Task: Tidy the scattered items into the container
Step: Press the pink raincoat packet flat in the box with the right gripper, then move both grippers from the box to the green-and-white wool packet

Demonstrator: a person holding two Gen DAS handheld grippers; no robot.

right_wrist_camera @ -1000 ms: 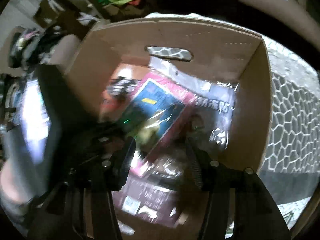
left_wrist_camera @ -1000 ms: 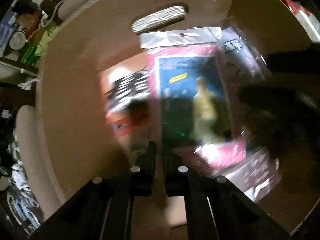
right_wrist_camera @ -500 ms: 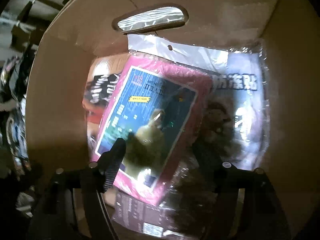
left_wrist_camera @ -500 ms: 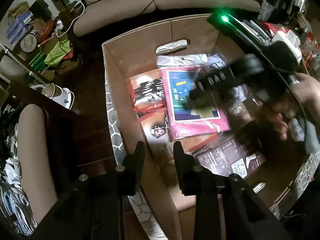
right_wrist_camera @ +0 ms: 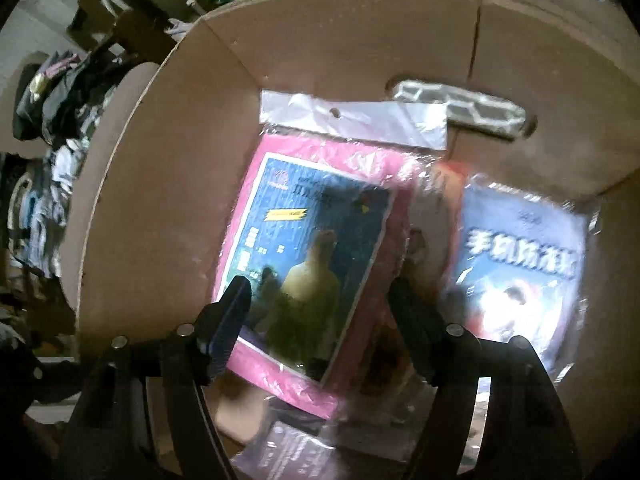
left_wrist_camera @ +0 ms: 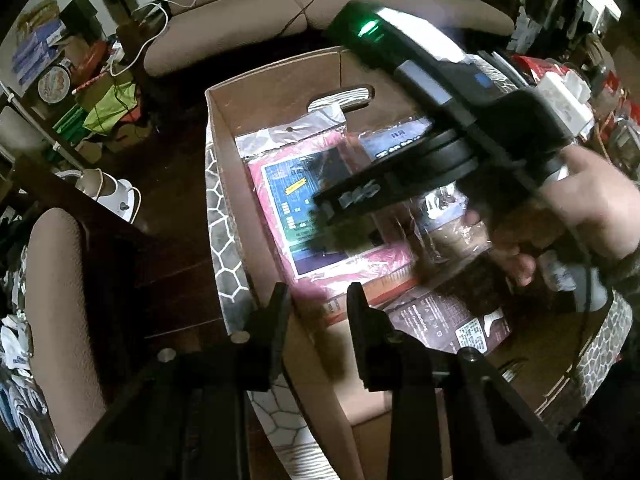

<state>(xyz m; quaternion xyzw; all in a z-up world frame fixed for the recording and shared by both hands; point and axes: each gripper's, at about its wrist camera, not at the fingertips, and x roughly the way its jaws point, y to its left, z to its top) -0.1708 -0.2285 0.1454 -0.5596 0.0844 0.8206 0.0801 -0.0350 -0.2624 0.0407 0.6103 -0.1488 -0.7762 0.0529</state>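
1. The left wrist view takes in the whole cardboard box (left_wrist_camera: 224,128), the sofa (left_wrist_camera: 248,20) beyond its far wall, and the right gripper (left_wrist_camera: 344,220) seen from outside, held by the right hand (left_wrist_camera: 580,208) above the box. The right wrist view shows only the box interior.
2. The left gripper (left_wrist_camera: 316,300) hangs over the box's near-left wall; its fingers (left_wrist_camera: 278,312) stand apart, gripping nothing.
3. The right gripper (right_wrist_camera: 320,300) has its fingers (right_wrist_camera: 234,312) spread wide, framing the pink packet (right_wrist_camera: 312,248) without clamping it.
4. The pink packet, wrapped in glossy clear film with a white hang tab and a blue printed card, lies flat inside the box against the left wall, its tab toward the far wall's handle slot (right_wrist_camera: 460,108).
5. A blue-and-white packet (right_wrist_camera: 520,264) lies beside it toward the right wall; a dark maroon packet (left_wrist_camera: 448,320) lies near the box's front edge.
6. Bare cardboard shows along the left wall.
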